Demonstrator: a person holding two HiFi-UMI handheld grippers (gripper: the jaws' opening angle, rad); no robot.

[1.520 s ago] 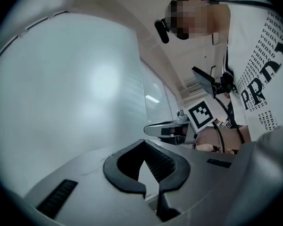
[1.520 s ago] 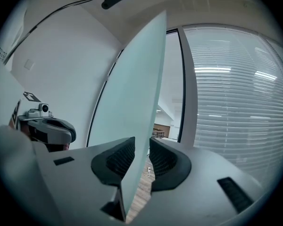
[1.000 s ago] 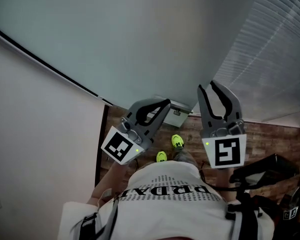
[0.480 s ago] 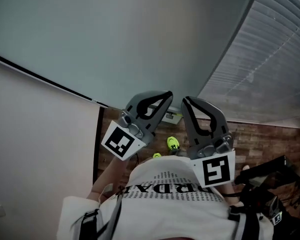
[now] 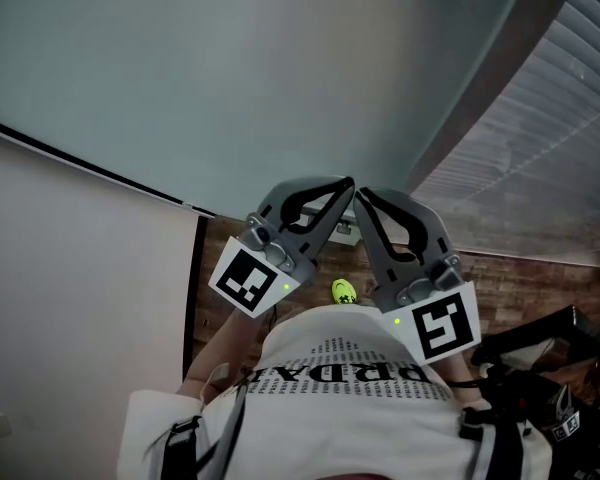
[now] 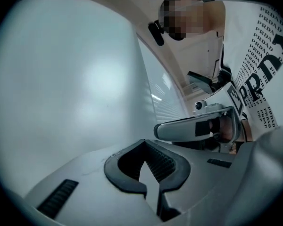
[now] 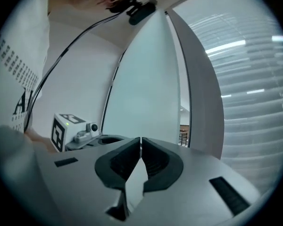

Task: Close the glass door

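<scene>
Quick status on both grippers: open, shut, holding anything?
Left gripper: shut, nothing between the jaws.
Right gripper: shut, nothing between the jaws.

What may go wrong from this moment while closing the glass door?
The left gripper and the right gripper are both shut, with tips close together; they may knock each other.
Shut tips could slide on the smooth glass door.
A narrow gap shows beside the frame; the door may end ajar.
</scene>
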